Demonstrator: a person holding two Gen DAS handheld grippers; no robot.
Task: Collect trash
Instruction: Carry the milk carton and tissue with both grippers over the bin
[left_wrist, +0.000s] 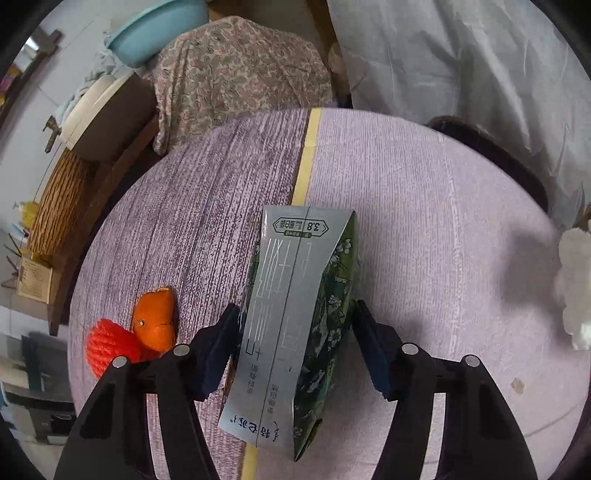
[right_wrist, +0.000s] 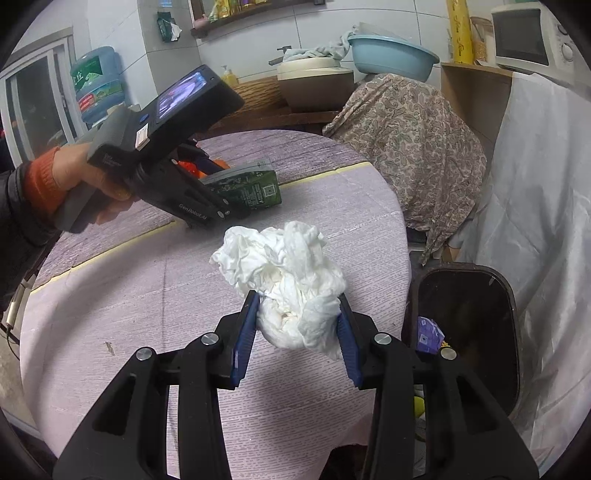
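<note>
A green and silver milk carton (left_wrist: 291, 332) lies on its side on the round purple-clothed table (left_wrist: 443, 221). My left gripper (left_wrist: 295, 308) points down over it, one blue pad against each long side. In the right wrist view the carton (right_wrist: 251, 188) sticks out of that left gripper (right_wrist: 212, 206), which a hand holds. My right gripper (right_wrist: 297, 295) is shut on a crumpled white tissue (right_wrist: 284, 258), lifted above the table near its right edge. An orange peel (left_wrist: 155, 321) and a red foam net (left_wrist: 107, 343) lie left of the carton.
A dark trash bin (right_wrist: 461, 266) stands off the table's right edge with a purple carton (right_wrist: 428, 334) inside. A paisley-covered chair (right_wrist: 406, 140) and white plastic sheeting (right_wrist: 535, 184) stand behind the table. A yellow tape strip (left_wrist: 306, 162) runs across the cloth.
</note>
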